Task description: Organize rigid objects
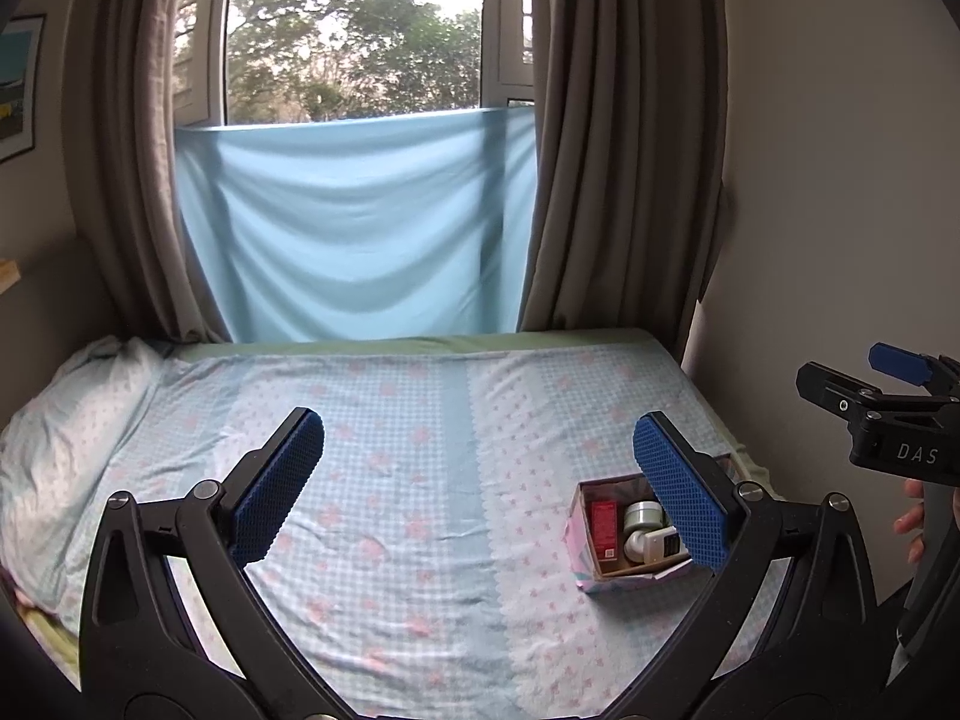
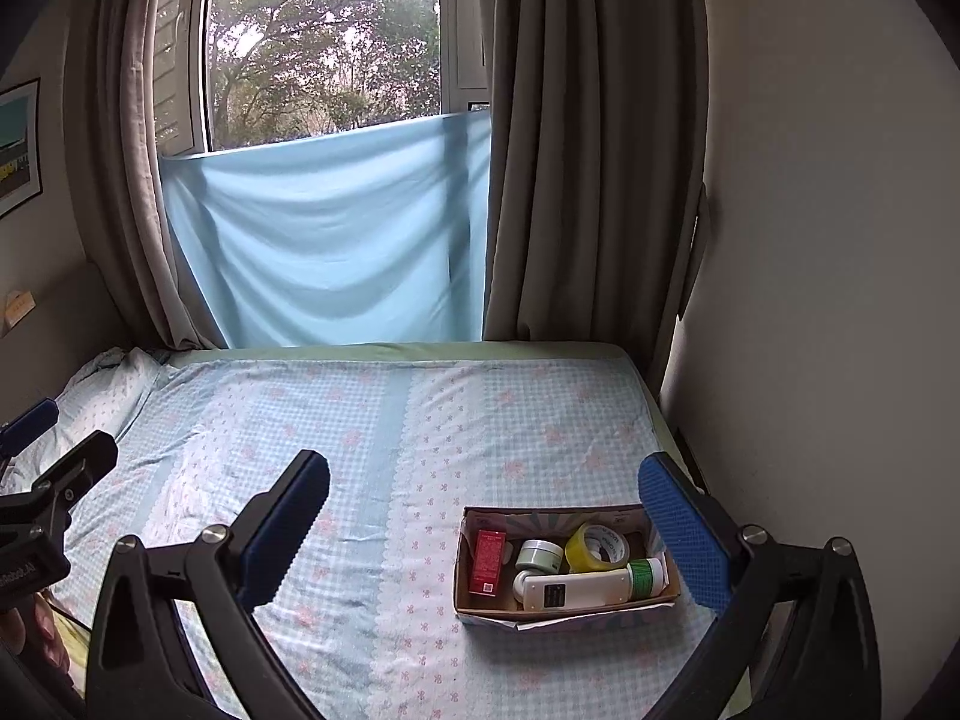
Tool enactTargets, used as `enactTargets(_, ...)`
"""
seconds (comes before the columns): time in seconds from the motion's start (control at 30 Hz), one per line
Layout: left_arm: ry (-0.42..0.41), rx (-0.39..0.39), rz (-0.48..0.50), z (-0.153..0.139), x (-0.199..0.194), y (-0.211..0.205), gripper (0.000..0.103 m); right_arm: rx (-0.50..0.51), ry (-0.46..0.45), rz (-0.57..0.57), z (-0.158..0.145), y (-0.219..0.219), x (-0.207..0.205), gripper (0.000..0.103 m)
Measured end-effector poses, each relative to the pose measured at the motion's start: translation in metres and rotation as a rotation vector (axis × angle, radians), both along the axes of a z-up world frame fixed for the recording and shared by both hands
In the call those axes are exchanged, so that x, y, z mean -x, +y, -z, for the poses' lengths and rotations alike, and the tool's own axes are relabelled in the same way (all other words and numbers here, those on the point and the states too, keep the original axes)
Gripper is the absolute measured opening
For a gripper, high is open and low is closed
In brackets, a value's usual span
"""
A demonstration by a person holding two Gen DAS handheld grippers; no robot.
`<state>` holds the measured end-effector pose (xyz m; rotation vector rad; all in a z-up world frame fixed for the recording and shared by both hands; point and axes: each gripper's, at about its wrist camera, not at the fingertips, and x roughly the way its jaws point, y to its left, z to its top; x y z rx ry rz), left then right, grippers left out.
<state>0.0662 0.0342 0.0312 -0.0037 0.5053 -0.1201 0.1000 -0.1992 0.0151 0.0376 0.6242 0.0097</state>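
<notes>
Item: shallow open cardboard box, resting on the checked blue-and-pink bedsheet toward its right edge.

Contents: red carton, pale green round jar, yellow tape roll, white bottle with green cap.

Left gripper: spread wide, empty. Right gripper: spread wide, empty.

Risk: soft bedding may let the box tip if pressed on one wall; the loosely piled bottle could roll out.

Views: the right wrist shows all four contents; in the left wrist a blue pad hides the tape.

We look along each hand-held gripper from above the bed, facing the window; both views share the box ahead, right.
</notes>
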Motion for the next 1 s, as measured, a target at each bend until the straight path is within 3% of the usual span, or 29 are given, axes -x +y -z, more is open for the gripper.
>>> enactTargets(1.0,0.003,-0.004,-0.007,0.001,-0.015,-0.007,0.103,-0.004,-0.006,0.011,-0.002,-0.005,-0.012,0.103)
